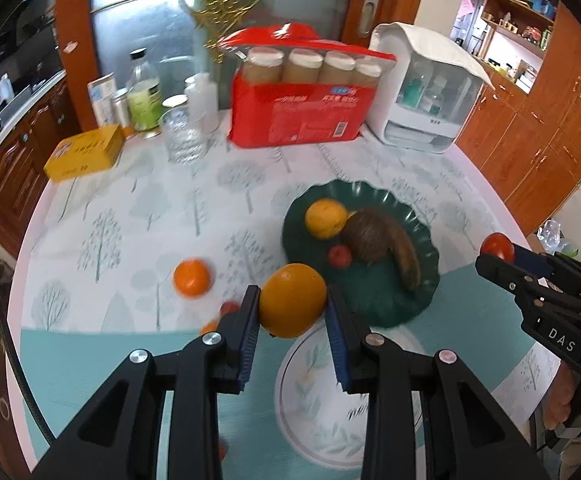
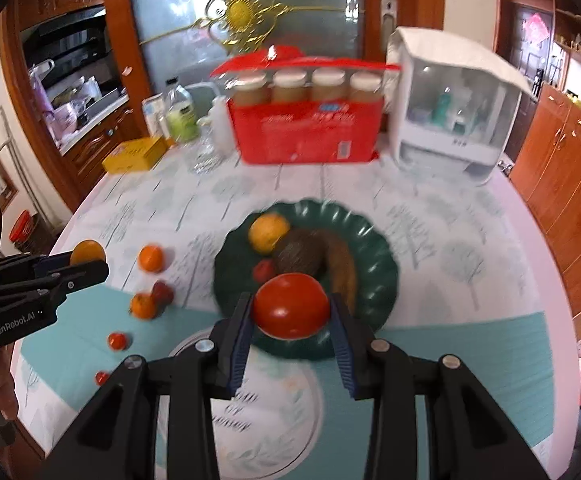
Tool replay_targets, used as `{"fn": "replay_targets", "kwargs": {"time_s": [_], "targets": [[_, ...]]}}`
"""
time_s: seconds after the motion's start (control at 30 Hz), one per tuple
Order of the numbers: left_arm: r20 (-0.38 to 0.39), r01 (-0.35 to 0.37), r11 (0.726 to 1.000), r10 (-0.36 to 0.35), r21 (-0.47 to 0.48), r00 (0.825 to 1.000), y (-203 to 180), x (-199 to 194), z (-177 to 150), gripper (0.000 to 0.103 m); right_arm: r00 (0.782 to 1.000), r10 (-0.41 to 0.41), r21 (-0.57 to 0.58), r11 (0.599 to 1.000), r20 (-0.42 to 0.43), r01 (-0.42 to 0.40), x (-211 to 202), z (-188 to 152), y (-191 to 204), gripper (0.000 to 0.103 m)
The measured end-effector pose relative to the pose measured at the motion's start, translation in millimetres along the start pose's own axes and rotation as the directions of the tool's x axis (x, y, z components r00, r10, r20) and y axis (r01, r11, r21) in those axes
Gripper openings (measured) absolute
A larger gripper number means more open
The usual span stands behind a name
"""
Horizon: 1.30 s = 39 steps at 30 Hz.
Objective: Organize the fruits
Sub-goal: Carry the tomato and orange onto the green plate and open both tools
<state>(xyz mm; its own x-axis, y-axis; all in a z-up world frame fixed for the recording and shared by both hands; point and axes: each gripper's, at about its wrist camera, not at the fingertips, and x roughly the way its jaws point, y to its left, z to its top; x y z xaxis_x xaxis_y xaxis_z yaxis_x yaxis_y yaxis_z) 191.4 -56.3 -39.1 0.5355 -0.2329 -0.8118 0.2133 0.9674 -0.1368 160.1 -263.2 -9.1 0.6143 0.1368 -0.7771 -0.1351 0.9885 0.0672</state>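
The tomato (image 2: 291, 306) is showing a smooth, glossy skin with a bright highlight, while the orange (image 1: 292, 300) is looking matt and finely dimpled. The green plate (image 1: 374, 192) is gleaming along its fluted rim, probably glazed ceramic or plastic; blur is hiding which. The brown fruit (image 1: 370, 236) is appearing rough and dull. The tablecloth (image 1: 150, 200) is looking smooth, with a printed pattern.

left gripper (image 1: 292, 304) held level over the table, its blue-padded fingers (image 1: 250, 320) clamped on an orange (image 1: 292, 300); right gripper (image 2: 292, 312) raised beside it, fingers (image 2: 340, 336) closed on a tomato (image 2: 291, 306). a hand (image 1: 562, 404) grips the right handle.
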Motion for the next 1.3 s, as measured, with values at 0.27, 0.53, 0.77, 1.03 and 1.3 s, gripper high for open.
{"fn": "replay_targets", "kwargs": {"time_s": [0.27, 0.53, 0.77, 1.03, 1.3], "targets": [[-0.070, 0.035, 0.999, -0.036, -0.027, 0.997, -23, 61, 31, 0.030, 1.000, -0.009, -0.010, 1.000, -0.023, 0.009, 44, 21, -17, 0.037], [-0.176, 0.046, 0.997, -0.055, -0.055, 0.983, -40, 130, 19, 0.030, 0.991, 0.036, -0.014, 0.999, -0.129, -0.039, 101, -4, -22, 0.037], [-0.217, 0.034, 0.999, -0.043, -0.042, 0.975, -44, 159, 14, 0.030, 0.981, 0.073, -0.047, 0.995, -0.179, -0.083, 125, -23, -19, 0.037], [-0.240, 0.010, 1.000, -0.015, -0.022, 0.971, -45, 173, 9, 0.032, 0.976, 0.078, -0.081, 0.992, -0.204, -0.097, 136, -36, -15, 0.038], [-0.218, -0.004, 0.999, -0.006, -0.042, 0.976, -42, 167, 9, 0.080, 0.983, 0.079, -0.093, 0.991, -0.168, -0.096, 128, -34, -15, 0.059]]}}
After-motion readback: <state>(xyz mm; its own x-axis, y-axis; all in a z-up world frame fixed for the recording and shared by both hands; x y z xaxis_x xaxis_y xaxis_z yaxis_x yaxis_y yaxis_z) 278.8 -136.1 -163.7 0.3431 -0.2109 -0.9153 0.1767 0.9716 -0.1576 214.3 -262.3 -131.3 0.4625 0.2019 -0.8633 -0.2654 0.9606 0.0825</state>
